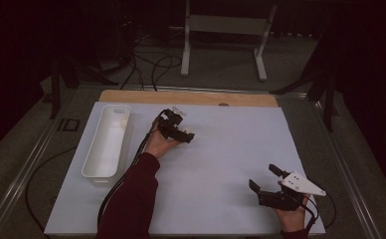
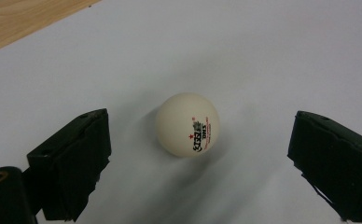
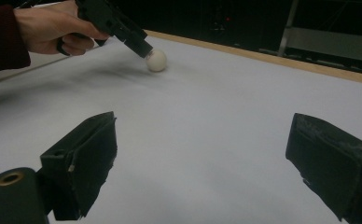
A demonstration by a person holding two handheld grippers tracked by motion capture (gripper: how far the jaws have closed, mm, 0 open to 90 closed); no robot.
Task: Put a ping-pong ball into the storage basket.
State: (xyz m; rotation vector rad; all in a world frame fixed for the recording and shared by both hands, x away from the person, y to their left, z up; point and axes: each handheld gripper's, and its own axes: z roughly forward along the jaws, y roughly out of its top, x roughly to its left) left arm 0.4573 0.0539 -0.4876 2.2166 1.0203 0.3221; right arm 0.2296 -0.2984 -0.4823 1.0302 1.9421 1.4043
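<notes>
The left gripper [image 2: 200, 154] straddles the ping-pong ball [image 2: 187, 124] at the mat's far middle, its 2 jaws spread and clear of it. Closing evenly at the ball's widest line should keep it from rolling. The right gripper [image 1: 266, 179] waits near right, jaws wide, empty. In the high view, the ball is hard to make out behind the left gripper.

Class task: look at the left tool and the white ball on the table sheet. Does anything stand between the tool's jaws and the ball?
Nothing visible does. In the left gripper view the ball lies on the bare white sheet between the left tool's open jaws, with a clear gap on each side and neither pad touching it.
</notes>
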